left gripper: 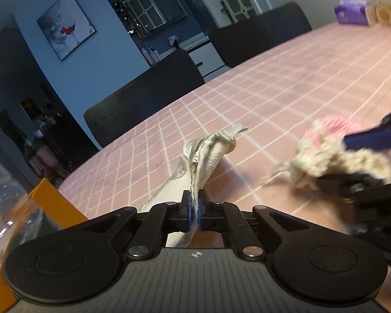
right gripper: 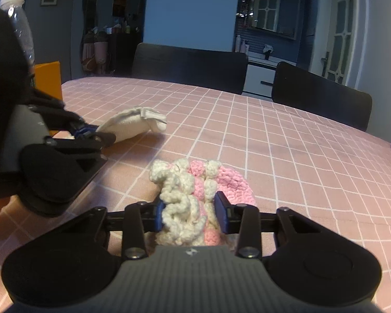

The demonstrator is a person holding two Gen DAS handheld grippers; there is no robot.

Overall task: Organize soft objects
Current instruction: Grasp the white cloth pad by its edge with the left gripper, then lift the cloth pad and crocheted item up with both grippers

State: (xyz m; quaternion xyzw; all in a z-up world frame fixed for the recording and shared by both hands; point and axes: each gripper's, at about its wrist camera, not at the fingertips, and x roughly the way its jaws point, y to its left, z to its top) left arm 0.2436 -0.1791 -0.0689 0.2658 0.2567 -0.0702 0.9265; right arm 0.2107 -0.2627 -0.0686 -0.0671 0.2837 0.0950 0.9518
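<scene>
Crochet piece (right gripper: 193,195) btwn R jaws

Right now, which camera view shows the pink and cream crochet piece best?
The right wrist view: the crochet piece lies sharp and central between the pads of the right gripper, its cream ruffles and pink stitches clear. In the left wrist view it sits at the right edge, blurred and partly hidden by that gripper.

Right gripper (right gripper: 191,212) around pink-and-cream crocheted piece (right gripper: 195,190) on checked tablecloth (right gripper: 286,151).
</scene>
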